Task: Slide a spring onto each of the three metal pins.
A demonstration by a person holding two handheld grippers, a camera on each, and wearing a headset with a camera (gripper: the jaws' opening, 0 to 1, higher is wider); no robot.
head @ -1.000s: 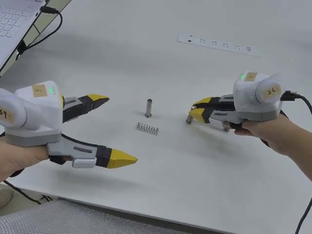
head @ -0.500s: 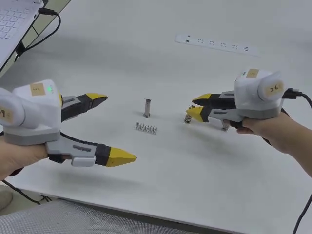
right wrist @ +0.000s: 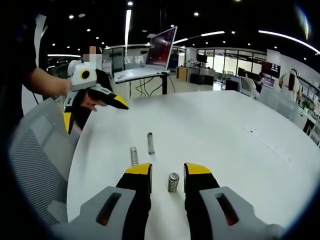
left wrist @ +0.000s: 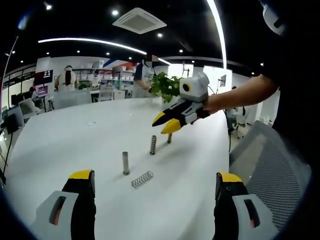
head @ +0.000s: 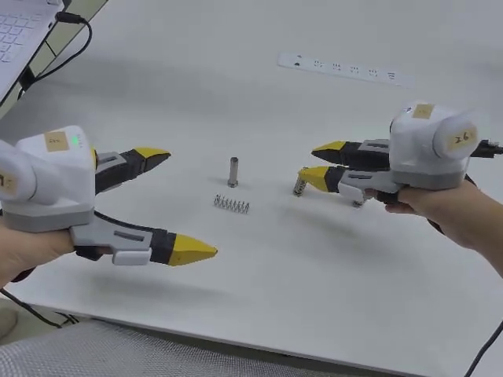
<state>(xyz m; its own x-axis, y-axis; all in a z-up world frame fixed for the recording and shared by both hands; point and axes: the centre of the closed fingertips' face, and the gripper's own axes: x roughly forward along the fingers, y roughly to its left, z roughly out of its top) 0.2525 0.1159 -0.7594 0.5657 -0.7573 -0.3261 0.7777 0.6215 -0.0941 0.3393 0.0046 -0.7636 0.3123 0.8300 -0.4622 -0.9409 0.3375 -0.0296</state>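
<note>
Left gripper (head: 185, 203) level, jaws wide apart; right gripper (right wrist: 168, 171) low, jaws narrowly parted framing a sprung pin (right wrist: 173, 182); left gripper view adds a second sprung pin (left wrist: 153, 144) beside.

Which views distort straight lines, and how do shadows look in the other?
Left gripper view and right gripper view: fisheye, the table rim curves; head view: lines straight, light even, a soft shadow under the left gripper.
</note>
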